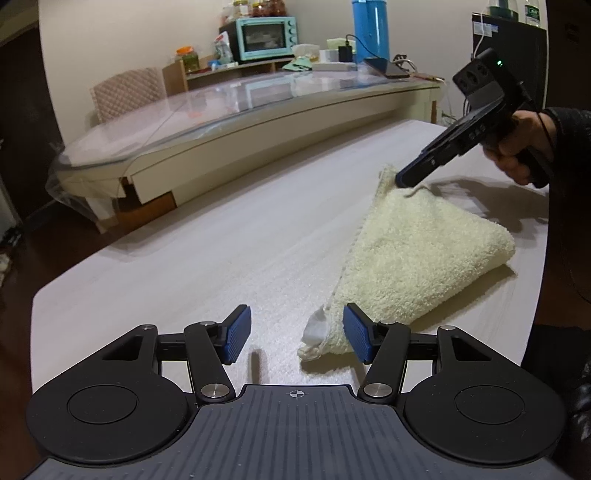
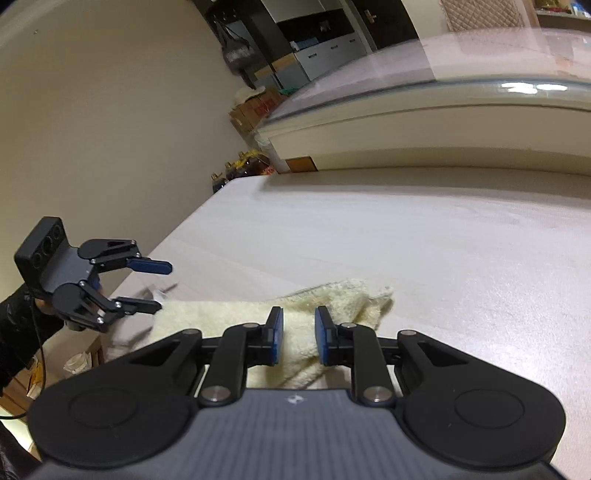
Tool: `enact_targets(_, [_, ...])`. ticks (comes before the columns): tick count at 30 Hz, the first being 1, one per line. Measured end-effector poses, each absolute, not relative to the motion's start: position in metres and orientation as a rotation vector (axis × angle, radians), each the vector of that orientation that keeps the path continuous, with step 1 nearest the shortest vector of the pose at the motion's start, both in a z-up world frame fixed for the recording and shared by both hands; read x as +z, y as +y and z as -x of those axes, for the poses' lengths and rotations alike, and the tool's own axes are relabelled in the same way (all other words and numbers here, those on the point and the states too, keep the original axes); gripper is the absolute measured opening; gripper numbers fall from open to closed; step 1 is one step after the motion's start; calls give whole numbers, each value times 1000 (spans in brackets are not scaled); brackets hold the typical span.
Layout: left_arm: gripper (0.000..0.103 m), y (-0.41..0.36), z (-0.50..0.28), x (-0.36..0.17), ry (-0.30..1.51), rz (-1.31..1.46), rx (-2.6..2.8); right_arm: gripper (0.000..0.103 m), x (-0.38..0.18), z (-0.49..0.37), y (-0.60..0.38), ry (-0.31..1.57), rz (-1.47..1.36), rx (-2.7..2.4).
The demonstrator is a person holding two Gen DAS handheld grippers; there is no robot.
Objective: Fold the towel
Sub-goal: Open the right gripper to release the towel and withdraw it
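A cream terry towel (image 1: 413, 254) lies folded on the white table (image 1: 221, 266), with a white label at its near corner. My left gripper (image 1: 297, 338) is open, its blue pads either side of that near corner, not closed on it. My right gripper (image 1: 400, 181) reaches down to the towel's far corner. In the right wrist view the right gripper (image 2: 299, 341) has its pads partly open around a raised bunch of the towel (image 2: 295, 332), with a gap on both sides. The left gripper (image 2: 155, 284) shows there open at the towel's other end.
A glass-topped table (image 1: 229, 107) stands beyond the white table, with a teal toaster oven (image 1: 266, 37), a blue cylinder (image 1: 369, 29) and clutter at its back. A padded chair (image 1: 129, 92) is at its left. The white table's left edge (image 2: 192, 221) drops to the floor.
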State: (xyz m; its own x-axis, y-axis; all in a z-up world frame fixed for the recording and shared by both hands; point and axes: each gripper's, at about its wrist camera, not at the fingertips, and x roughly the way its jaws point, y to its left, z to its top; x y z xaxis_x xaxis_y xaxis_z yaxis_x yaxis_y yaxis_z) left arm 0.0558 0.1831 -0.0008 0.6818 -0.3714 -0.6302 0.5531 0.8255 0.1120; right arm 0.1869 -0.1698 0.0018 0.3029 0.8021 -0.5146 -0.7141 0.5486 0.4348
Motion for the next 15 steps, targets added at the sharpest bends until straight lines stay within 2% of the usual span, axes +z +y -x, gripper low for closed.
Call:
enact_targets(5, [60, 183, -46, 12, 579, -258, -498, 22, 25, -128, -163, 654, -39, 1078])
enact_targets(7, [60, 177, -41, 16, 573, -245, -505, 18, 27, -100, -154, 626, 44, 1093])
enact_targets(15, [59, 142, -28, 4, 610, -310, -442, 18, -2, -53, -116, 580, 216, 1034])
